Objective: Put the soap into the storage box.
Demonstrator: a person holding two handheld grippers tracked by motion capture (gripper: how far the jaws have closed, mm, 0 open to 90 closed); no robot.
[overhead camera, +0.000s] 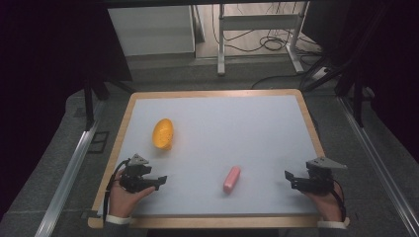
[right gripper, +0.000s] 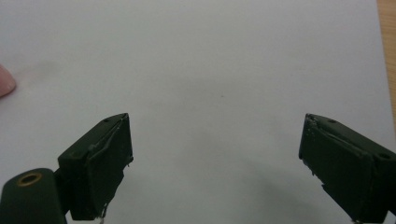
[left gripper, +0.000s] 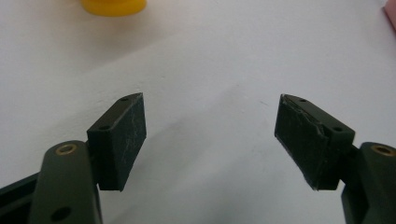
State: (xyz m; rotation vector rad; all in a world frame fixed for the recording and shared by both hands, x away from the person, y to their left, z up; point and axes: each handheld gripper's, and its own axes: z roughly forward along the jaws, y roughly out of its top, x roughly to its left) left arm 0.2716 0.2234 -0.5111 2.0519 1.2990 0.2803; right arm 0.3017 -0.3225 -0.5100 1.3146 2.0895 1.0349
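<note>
A pink sausage-shaped object lies at lower centre of the white table, between both grippers. The left gripper and right gripper hover spread, holding nothing. A yellow-orange fruit sits at upper left.

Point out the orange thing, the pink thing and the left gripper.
Orange thing (overhead camera: 163, 133), high view, middle of its top.
Pink thing (overhead camera: 231, 179), high view, mid-length.
Left gripper (left gripper: 210, 140), left gripper view, gap between its open jaws.
</note>
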